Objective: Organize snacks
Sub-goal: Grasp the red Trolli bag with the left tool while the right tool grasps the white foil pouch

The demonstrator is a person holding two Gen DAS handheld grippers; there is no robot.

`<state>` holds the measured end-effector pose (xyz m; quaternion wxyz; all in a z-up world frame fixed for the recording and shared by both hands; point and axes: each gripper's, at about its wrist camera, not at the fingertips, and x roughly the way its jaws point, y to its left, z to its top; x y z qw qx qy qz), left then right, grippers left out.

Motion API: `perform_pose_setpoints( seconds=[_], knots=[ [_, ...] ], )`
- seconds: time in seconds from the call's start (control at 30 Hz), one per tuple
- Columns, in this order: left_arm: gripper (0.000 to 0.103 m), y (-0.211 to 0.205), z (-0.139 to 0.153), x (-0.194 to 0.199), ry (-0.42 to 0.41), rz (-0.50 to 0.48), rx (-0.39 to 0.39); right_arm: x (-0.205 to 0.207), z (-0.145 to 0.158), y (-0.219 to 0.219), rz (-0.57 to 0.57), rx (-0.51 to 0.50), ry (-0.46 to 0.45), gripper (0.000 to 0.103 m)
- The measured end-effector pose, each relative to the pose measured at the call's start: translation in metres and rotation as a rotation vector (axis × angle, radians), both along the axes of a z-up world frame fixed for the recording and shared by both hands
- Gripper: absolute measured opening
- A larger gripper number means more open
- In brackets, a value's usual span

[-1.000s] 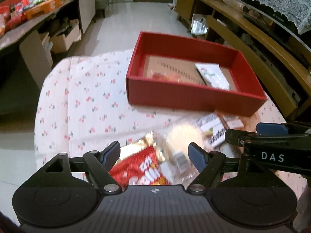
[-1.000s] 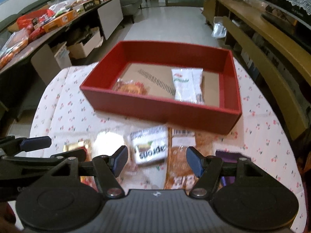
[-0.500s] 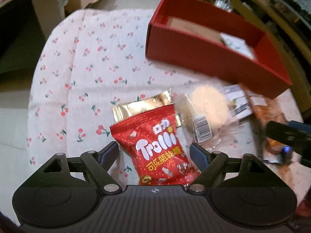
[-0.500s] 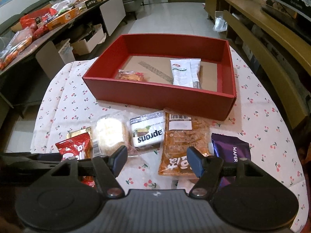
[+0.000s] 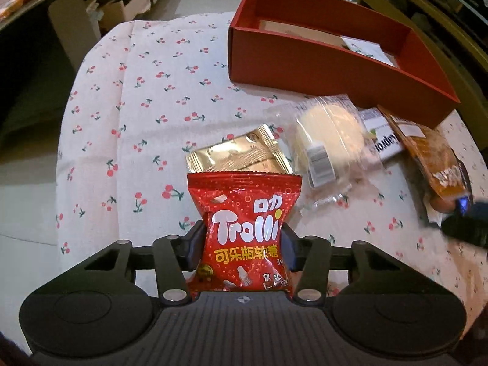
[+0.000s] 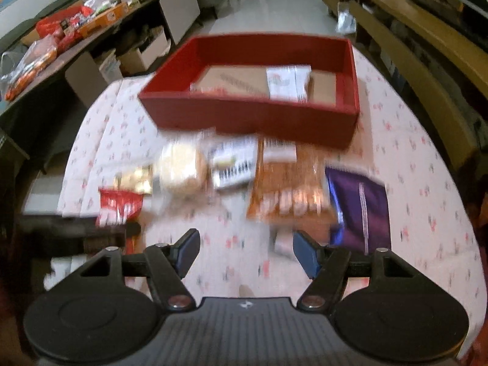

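My left gripper (image 5: pixel 242 244) is shut on a red Trolli gummy bag (image 5: pixel 244 225), pinching its middle just above the cherry-print tablecloth. Beyond it lie a gold packet (image 5: pixel 238 154), a clear-wrapped round cake (image 5: pixel 329 140), a white packet (image 5: pixel 384 140) and an orange packet (image 5: pixel 433 158). The red box (image 5: pixel 329 67) stands at the far right with a white packet (image 6: pixel 288 82) inside. My right gripper (image 6: pixel 244 250) is open and empty above the cloth, short of the orange packet (image 6: pixel 289 189) and a purple wafer packet (image 6: pixel 360 207). The right wrist view is blurred.
The round table's edge (image 5: pixel 61 164) drops off at the left. A side counter with more snacks (image 6: pixel 61 36) stands to the left, wooden shelving (image 6: pixel 427 45) to the right. The right gripper's tip (image 5: pixel 466 219) shows at the right edge of the left wrist view.
My left gripper has moved down onto the Trolli bag and closed on it. My right gripper has moved down and closer over the snacks and stays open.
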<state>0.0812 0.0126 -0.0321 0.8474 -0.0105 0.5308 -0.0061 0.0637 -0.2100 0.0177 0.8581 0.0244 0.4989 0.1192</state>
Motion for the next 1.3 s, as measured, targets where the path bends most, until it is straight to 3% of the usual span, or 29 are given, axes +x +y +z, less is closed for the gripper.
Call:
perform_pose_setpoints(
  seconds=[0.27,0.33,0.47,0.77,1.0,1.1,1.3],
  knots=[
    [0.057,-0.003,0.002,-0.006,0.007,-0.05,-0.06,-0.066,-0.024,-0.019,-0.06,0.051,0.198,0.084],
    [0.057,-0.004,0.003,-0.007,0.009,-0.06,-0.076,-0.068,-0.034,-0.014,-0.052,0.107,0.27,0.084],
    [0.057,-0.003,0.007,-0.007,0.009,-0.064,-0.103,-0.054,-0.048,0.001,-0.065,0.145,0.308,0.084],
    [0.058,0.002,0.005,-0.005,0.02,-0.045,-0.133,0.003,-0.051,0.023,-0.112,0.081,0.208,0.087],
    [0.06,0.001,0.006,-0.007,0.022,-0.065,-0.143,-0.018,-0.054,0.039,-0.009,-0.063,0.158,0.087],
    [0.059,-0.005,0.005,-0.01,0.015,-0.084,-0.115,-0.019,-0.053,0.04,0.002,-0.104,0.135,0.072],
    [0.057,-0.011,0.007,-0.017,0.011,-0.125,-0.102,-0.019,-0.045,0.03,-0.005,-0.05,0.123,0.071]
  ],
)
